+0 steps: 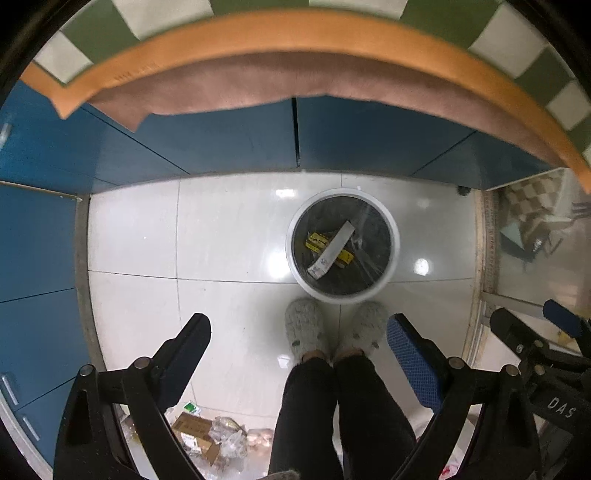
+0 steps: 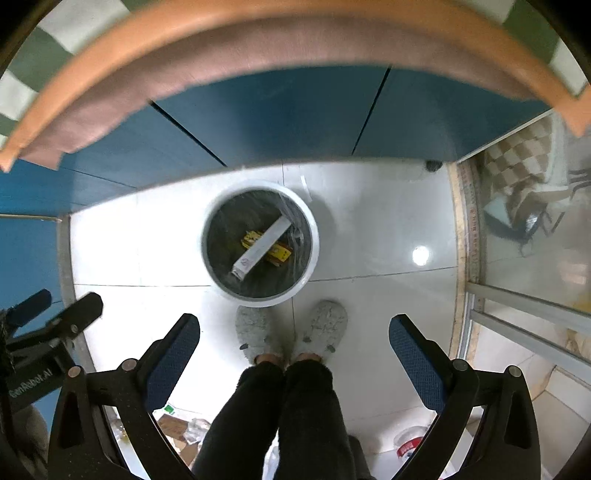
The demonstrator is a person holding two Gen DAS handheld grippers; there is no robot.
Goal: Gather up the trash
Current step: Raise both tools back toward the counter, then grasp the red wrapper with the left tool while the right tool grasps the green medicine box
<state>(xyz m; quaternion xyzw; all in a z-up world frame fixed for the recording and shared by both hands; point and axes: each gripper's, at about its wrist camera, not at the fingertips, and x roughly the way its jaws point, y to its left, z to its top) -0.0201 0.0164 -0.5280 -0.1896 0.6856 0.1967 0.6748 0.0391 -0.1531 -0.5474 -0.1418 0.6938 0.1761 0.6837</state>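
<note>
Two sets of tongs point straight down at the floor, and both stand wide apart with nothing between the pads. Your left tongs (image 1: 299, 350) frame the person's legs and two grey slippers (image 1: 306, 330); your right tongs (image 2: 294, 349) frame the same feet, and each set shows at the edge of the other's view.

Open room: pale glossy floor tiles (image 1: 221, 229) lie clear ahead of both tongs up to the blue cabinet fronts (image 1: 229, 144). An orange-edged bench (image 1: 295, 33) overhangs those fronts at the far side. To the right of the right tongs, a metal door track (image 2: 524, 314) bounds the floor.

One trash bin (image 1: 395, 236) stands just ahead of the slippers, nearly touching their toes. It is round, white-rimmed and lined with a dark bag. Inside it lie one long white box (image 1: 332, 249), tilted, and one yellow wrapper (image 1: 317, 242) beneath it.

Behind the left tongs, near the person's legs, loose trash (image 1: 218, 435) rests on the floor: one brown carton, crumpled clear plastic and a small green-and-white item. An exact count of pieces cannot be made.
</note>
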